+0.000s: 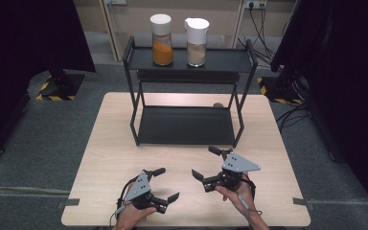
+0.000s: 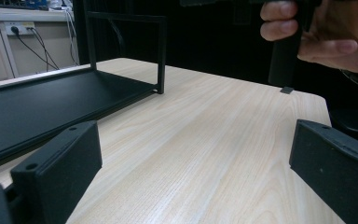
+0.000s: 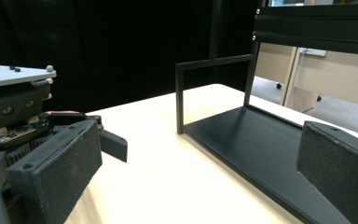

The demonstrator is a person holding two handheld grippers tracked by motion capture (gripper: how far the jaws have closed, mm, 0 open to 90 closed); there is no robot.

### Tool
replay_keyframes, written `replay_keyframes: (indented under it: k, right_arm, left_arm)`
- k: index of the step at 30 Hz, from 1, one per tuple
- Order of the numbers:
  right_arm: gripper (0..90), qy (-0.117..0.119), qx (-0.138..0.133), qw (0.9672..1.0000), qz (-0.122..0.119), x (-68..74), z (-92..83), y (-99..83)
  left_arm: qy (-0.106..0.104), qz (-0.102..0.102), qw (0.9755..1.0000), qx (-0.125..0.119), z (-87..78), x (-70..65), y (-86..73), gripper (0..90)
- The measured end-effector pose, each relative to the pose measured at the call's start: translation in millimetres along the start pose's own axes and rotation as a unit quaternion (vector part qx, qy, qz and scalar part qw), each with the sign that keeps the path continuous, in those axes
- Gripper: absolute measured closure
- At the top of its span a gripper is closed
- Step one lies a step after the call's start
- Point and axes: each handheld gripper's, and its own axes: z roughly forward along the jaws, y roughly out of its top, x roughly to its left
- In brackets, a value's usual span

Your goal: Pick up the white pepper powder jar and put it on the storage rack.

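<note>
High view: both grippers idle near the table's (image 1: pixel 105 143) front edge, left gripper (image 1: pixel 166 184) and right gripper (image 1: pixel 206 162) each spread wide, holding nothing, tips angled toward each other, looks like a ready pose ahead of a reach. Nearest thing is the black rack (image 1: pixel 187 125), centred on the table; lower shelf bare. Two jars on its top shelf, orange jar (image 1: pixel 162 40) left, beige jar (image 1: pixel 196 42) right, well apart from both grippers, probably the pick targets. Left gripper view: jaws wide apart, bare wood between; rack (image 2: pixel 51 102) off to the left, right hand (image 2: pixel 335 35) up top. Right gripper view: jaws wide, empty; rack (image 3: pixel 261 135) ahead, left gripper (image 3: pixel 114 144) near at left.
</note>
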Motion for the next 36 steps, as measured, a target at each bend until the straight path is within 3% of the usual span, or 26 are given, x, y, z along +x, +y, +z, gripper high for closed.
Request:
replay_keyframes:
  k: [7, 19, 36]
  right_arm:
    - [0.4, -0.004, 0.002, 0.9999, 0.016, -0.2, -6.3, -15.8]
    - [0.4, -0.009, 0.028, 0.9988, 0.039, -4.4, -8.8, -37.1]
    - [0.4, -0.011, 0.025, 0.9981, 0.056, -8.0, -11.4, -42.6]
  left_arm:
    - [0.005, -0.004, 1.0000, -0.002, 0.1, 0.4, -0.3, 1.7]
    - [0.007, -0.002, 1.0000, -0.002, -0.5, 0.7, 0.0, 1.7]
    - [0.007, 0.001, 1.0000, -0.003, -1.4, -0.2, -0.2, 1.8]
